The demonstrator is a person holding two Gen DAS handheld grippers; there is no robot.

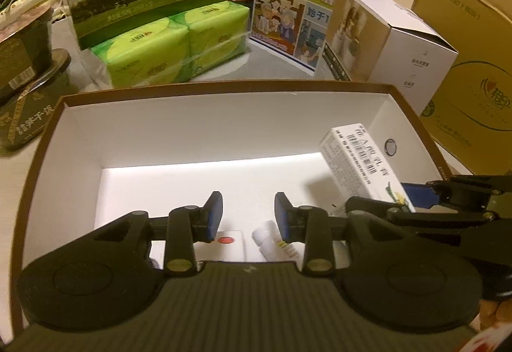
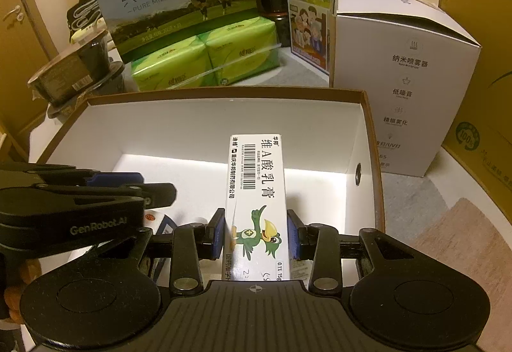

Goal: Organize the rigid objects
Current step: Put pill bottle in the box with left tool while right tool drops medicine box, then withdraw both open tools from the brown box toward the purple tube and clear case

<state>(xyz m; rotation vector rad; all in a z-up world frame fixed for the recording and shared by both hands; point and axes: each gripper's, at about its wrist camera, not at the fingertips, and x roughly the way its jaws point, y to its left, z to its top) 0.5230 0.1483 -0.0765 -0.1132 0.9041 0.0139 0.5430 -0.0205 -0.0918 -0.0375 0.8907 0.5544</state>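
Black left tool point(image 1: 248, 212) with blue pads, ribbed grey body, brass screws, right tool point(image 2: 255, 232) alike, "GenRobot.AI" lettering

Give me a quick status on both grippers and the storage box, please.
Right gripper shut on ointment carton, over the open white box. Left gripper open, empty, inside the box above a small white tube. Nothing blocking.

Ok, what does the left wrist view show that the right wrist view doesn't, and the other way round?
Only the left wrist view: the left gripper head-on, jaws apart with nothing between them, and a small white tube plus a red-dot card on the tray floor below it.

Only the right wrist view: the parrot print on the ointment box and both pads of the right gripper pressing its sides.

Both: the white tray, the ointment box, the green tissue packs, and the milk cartons behind.
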